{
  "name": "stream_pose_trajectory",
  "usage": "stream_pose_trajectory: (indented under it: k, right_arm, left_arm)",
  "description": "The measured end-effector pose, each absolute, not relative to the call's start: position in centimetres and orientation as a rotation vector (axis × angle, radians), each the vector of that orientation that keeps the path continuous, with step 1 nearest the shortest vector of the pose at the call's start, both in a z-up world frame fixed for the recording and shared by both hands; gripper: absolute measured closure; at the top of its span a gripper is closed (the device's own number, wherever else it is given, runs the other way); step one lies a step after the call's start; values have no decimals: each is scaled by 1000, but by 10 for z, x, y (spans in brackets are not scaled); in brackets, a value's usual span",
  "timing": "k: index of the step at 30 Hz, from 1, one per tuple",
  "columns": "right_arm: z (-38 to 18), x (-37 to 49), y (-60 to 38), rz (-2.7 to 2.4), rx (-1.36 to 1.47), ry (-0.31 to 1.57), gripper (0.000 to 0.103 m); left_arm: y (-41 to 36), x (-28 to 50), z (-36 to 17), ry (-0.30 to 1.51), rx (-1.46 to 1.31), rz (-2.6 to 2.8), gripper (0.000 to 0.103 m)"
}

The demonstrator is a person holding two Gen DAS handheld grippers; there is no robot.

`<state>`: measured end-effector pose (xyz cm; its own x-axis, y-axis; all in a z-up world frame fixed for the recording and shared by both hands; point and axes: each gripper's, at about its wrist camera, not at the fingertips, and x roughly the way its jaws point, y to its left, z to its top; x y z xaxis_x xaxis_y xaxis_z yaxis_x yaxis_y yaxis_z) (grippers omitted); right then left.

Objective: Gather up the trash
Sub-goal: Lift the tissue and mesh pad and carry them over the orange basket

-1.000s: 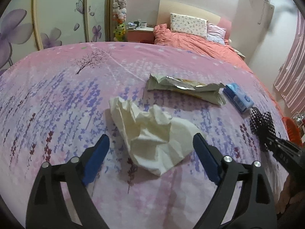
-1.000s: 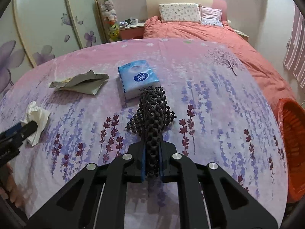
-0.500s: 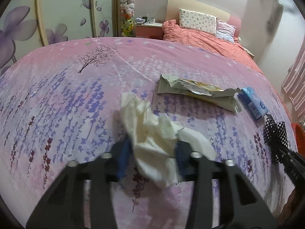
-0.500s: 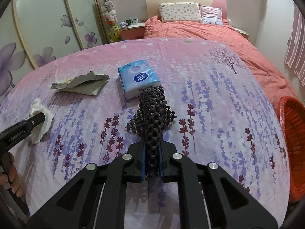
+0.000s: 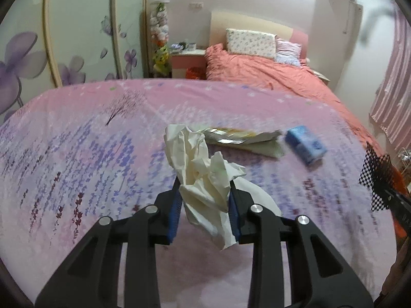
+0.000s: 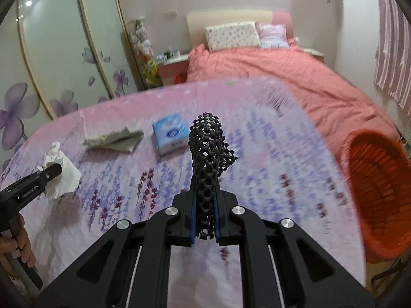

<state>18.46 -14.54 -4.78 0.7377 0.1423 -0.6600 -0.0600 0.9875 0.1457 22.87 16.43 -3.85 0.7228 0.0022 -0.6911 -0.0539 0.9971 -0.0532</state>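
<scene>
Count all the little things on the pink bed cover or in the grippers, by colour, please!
White: 1, crumpled tissue
Silver-grey: 1, torn wrapper
Blue: 1, tissue pack
Black: 1, mesh net
Total: 4

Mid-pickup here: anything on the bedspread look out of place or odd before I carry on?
One piece of litter is still lying loose: a torn, flattened wrapper on the bedspread, beside the blue tissue pack. The left gripper is closing on the crumpled tissue; the right gripper clamps black mesh. Nothing spilled.
</scene>
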Motion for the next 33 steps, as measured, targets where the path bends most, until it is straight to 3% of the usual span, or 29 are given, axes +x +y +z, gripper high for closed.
stream_pose_trajectory:
  k: [14, 33]
  right_arm:
    - [7, 141, -210, -37, 96, 527, 93]
    - [3, 109, -307, -200, 187, 483, 93]
  left_arm:
    - [54, 195, 20, 644, -24, -167, 71]
    - [-104, 183, 28, 633, 30, -465, 71]
